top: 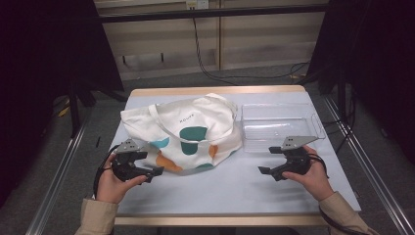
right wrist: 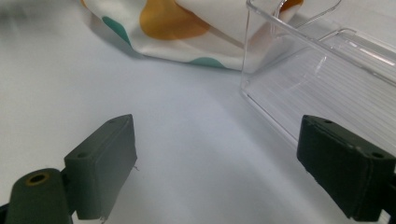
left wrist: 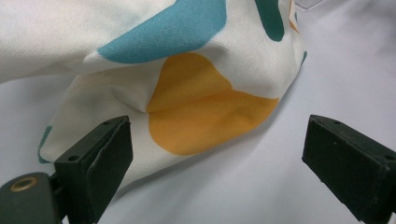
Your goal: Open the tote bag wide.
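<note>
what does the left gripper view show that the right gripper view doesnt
Left gripper view: its own open jaws close up at the tote bag's corner, with a big orange patch, a teal patch above it and the weave of the cloth, the left gripper empty.

Right gripper view: the clear plastic bin beside the bag, and a wide bare stretch of table ahead of the open right gripper.

Both: the white bag with orange and teal patches, the pale table, and open, empty jaws.
</note>
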Demonstrator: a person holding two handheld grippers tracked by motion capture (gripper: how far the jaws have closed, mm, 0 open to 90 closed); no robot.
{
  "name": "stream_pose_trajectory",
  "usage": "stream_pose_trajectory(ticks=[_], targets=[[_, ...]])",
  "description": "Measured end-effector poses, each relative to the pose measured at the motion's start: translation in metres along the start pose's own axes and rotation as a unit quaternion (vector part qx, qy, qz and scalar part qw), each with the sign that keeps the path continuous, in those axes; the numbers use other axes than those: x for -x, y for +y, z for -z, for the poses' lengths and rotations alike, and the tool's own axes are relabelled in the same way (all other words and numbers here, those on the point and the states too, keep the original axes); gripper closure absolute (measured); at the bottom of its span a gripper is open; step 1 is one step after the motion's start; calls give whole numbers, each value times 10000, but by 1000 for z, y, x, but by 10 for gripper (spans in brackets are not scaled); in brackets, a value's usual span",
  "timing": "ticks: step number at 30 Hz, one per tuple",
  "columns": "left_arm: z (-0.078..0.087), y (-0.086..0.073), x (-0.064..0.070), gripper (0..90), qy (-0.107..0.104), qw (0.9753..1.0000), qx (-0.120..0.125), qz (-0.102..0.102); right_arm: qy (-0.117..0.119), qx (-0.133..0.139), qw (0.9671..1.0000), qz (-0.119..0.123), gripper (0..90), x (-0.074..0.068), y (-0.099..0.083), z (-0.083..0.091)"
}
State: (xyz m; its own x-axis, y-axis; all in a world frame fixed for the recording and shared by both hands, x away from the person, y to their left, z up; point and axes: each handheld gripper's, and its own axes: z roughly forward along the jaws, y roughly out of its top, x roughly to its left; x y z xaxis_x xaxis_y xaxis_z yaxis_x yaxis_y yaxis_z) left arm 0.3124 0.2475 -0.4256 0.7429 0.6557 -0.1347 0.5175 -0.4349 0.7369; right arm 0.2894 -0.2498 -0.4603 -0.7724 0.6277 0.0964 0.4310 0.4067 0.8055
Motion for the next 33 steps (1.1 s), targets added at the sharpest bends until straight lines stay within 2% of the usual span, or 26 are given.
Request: stream_pose_trajectory(ticks=[2,4,6,8,10,17,20,21,22,23,24,26,28,30,31,33], targets=[[-2,2,1,84,-63,10000,34,30,34,77,9999,-75,109,-1,0,0],[-2,5,3,83,-100,9999,20,-52,25,100,9999,-95,109,-3,1,0],[0,9,4,83,-31,10000,48,-63,59,186,9998,-63,109,-6,2,1],[1,11,5,82,-20,10000,50,-44,33,161,9999,-37,109,-6,3,1],[3,19,7,80,25,9999,153,13,-12,193,9997,-123,108,-7,5,2],[4,46,8,82,134,9994,315,-101,55,214,9998,-6,108,-10,12,-1],[4,54,6,90,219,9991,361,16,88,229,9997,0,107,-11,16,-4],[4,61,2,97,220,9987,433,122,114,234,9997,17,107,-12,17,-5],[4,65,0,103,269,9984,486,143,98,255,9996,50,107,-13,19,-6],[4,65,0,124,269,9984,486,143,98,255,9996,50,107,-13,19,-6],[2,71,-4,155,231,9982,535,173,120,265,9995,75,107,-14,22,-7],[1,75,-5,149,219,9980,549,243,171,270,9995,76,106,-16,23,-9],[-2,85,-12,149,454,9964,585,421,208,244,9994,131,105,-17,23,-11],[-6,90,-19,153,409,9954,604,617,222,231,9994,154,103,-18,24,-13],[-7,92,-21,153,403,9956,573,630,234,223,9994,137,103,-18,24,-14],[-11,95,-24,153,462,9942,567,794,253,228,9993,162,102,-19,25,-14]])
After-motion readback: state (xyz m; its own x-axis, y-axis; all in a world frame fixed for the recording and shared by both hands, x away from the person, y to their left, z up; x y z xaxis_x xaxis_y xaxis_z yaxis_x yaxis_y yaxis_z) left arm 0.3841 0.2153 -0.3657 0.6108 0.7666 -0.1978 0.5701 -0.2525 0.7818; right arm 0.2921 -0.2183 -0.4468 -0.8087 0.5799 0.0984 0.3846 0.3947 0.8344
